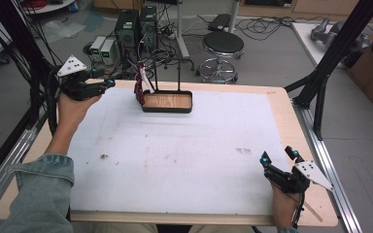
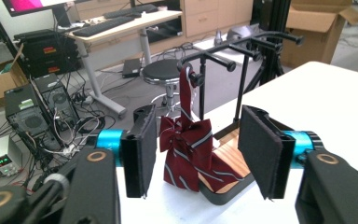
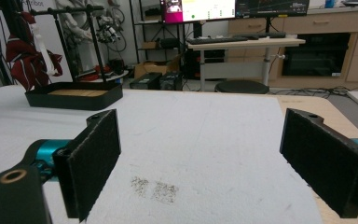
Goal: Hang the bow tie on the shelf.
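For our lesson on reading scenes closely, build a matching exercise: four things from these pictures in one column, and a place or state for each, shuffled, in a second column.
Things:
1. Striped tie
2. Left tongs
3. Right tongs
4. Round stool

Places or states:
A. On the floor beyond the table's far edge
B. Open, near the table's right front corner
C. Hanging from the black rack, dark red
D. Open, at the table's far left, aimed at the rack

Pairs: 1-C, 2-D, 3-B, 4-A
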Demonstrator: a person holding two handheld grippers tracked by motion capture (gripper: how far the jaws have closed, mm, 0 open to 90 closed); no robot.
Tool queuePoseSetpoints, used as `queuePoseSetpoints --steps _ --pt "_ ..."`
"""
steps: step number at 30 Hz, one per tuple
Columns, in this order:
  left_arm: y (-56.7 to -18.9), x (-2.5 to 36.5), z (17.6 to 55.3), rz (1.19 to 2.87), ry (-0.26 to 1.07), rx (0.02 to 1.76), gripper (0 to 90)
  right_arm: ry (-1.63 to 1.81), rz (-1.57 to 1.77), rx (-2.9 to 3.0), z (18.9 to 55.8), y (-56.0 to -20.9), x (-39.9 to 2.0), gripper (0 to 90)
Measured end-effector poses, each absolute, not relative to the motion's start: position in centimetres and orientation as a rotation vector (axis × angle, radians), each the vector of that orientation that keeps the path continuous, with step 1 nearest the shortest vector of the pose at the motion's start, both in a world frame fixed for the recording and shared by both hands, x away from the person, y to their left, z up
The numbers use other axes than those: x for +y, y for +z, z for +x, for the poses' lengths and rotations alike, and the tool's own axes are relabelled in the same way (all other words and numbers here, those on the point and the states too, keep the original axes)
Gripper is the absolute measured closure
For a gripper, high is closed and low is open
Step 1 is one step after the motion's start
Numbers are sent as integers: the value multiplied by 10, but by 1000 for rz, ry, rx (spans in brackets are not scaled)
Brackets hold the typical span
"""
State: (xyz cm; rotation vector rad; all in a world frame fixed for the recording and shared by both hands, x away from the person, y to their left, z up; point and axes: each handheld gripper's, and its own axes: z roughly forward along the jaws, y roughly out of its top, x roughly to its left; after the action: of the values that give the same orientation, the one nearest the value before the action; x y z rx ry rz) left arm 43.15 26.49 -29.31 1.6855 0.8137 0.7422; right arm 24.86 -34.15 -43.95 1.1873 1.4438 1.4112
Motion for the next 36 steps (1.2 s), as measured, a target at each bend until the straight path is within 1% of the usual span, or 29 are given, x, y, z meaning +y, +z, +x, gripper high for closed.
queuePoseSetpoints --steps 8,18,25,30,32,36 --pt "-293 263 412 1650 734 803 358 1407 1193 1440 249 -439 -341 112" --pt "-312 270 380 1603 734 817 308 1408 1191 1442 249 -439 -341 112" --pt "-330 273 357 1582 734 828 297 1407 1192 1441 249 -439 -342 112" --pt "-340 271 345 1590 756 838 279 1406 1194 1439 249 -439 -342 112" --pt "-344 269 341 1589 768 853 240 1407 1195 1439 249 -439 -342 112" --pt "-353 269 331 1605 764 850 233 1408 1194 1440 249 -439 -342 112"
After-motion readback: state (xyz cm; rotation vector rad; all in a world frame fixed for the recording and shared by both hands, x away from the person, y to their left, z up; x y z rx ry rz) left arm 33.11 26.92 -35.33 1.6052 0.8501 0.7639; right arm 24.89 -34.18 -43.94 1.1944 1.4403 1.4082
